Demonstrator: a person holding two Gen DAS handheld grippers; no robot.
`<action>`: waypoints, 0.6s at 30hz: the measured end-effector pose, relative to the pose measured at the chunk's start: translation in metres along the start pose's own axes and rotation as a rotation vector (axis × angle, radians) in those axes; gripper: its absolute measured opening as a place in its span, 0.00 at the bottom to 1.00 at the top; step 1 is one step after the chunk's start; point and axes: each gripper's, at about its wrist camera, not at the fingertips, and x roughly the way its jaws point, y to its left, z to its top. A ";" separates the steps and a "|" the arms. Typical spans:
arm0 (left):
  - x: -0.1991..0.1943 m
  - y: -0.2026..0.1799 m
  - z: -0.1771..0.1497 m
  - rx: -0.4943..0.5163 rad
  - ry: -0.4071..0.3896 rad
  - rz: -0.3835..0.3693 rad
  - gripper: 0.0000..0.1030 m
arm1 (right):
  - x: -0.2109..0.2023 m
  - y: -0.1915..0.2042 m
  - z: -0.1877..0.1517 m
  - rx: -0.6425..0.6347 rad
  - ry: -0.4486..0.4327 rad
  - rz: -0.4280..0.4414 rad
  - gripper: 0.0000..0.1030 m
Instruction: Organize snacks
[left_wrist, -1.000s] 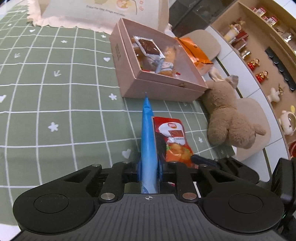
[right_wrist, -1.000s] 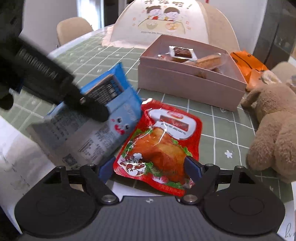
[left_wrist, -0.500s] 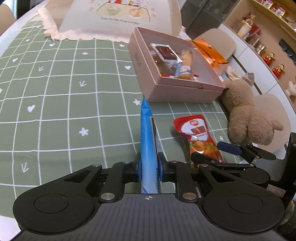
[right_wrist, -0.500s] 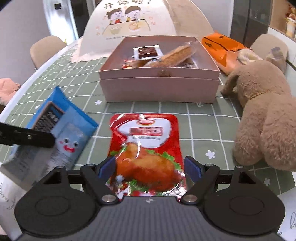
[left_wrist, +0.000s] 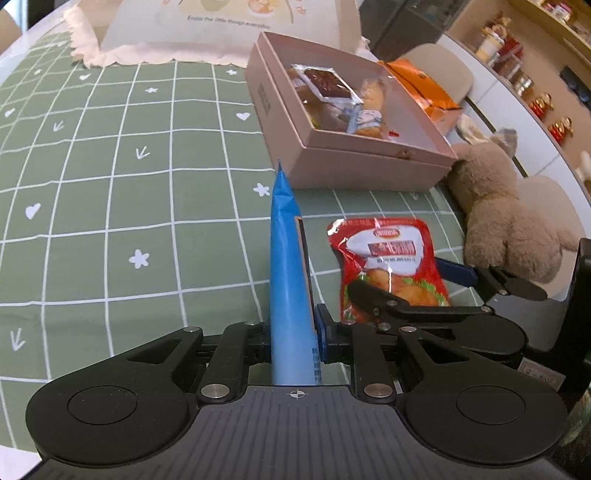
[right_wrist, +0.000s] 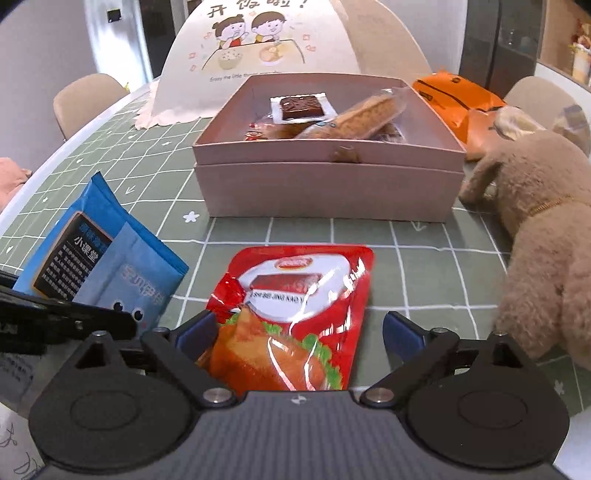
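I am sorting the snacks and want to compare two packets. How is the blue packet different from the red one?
The blue snack packet is clamped in the shut left tool and held off the table; the red chicken snack pouch lies flat on the green tablecloth between the open fingers of the right tool, which have just been opening. Both are still outside the pink box.

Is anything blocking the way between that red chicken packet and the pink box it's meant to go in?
Nothing visible does. The red chicken packet lies between the open right gripper jaws, which have just been opening; only bare green tablecloth separates it from the pink box, whose top is open.
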 end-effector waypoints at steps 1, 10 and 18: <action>-0.002 0.000 0.000 -0.007 -0.007 -0.006 0.19 | 0.001 0.001 0.002 0.005 0.004 0.006 0.94; -0.031 0.017 -0.004 -0.040 -0.041 -0.033 0.19 | -0.013 -0.009 -0.002 -0.033 0.026 0.076 0.93; -0.042 0.033 -0.008 -0.130 -0.061 -0.072 0.19 | -0.024 -0.020 0.005 0.071 -0.018 0.097 0.93</action>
